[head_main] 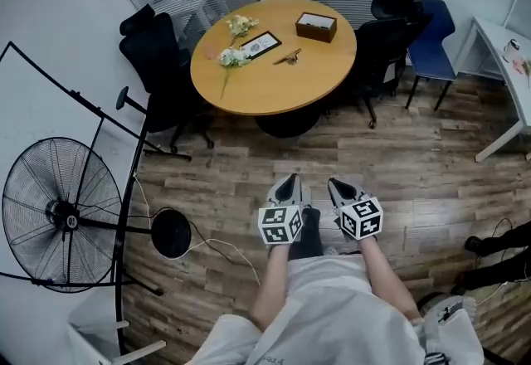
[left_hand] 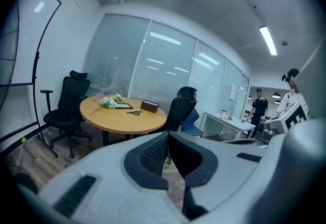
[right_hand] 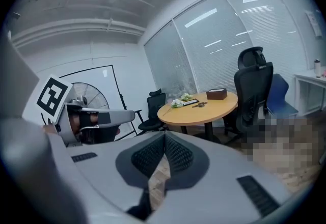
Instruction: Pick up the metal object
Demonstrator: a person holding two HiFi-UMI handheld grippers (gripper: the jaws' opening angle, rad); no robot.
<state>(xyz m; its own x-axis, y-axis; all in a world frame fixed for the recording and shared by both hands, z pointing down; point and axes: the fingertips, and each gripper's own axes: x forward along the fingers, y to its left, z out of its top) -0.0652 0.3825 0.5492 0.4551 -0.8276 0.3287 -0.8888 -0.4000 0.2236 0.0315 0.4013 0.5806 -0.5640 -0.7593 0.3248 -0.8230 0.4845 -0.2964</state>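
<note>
A round wooden table (head_main: 274,90) filled the far middle of the room, well apart from the person, with a large floor fan (head_main: 62,214) off to the left and black office chairs (head_main: 153,56) drawn up around the table. On its top lay a brown box (head_main: 316,26), a dark picture frame (head_main: 260,45), two sprigs of white flowers (head_main: 235,57) and, between frame and box, the small metal object (head_main: 288,57), lying flat and touching none of them.

Both tools were held close to the body over the plank floor. The left gripper (head_main: 288,182) had its jaws together with nothing between them, and the right gripper (head_main: 340,186) was likewise fully closed and empty.

The step in hand looked like the approach, with the task barely begun. To do it well, the person would likely need to walk to the table edge first, spread one gripper's jaws before arriving, and come down low and shallow so the pads straddle the object across its narrow side, since a thin piece lying flat on smooth wood could skid away if nudged
</note>
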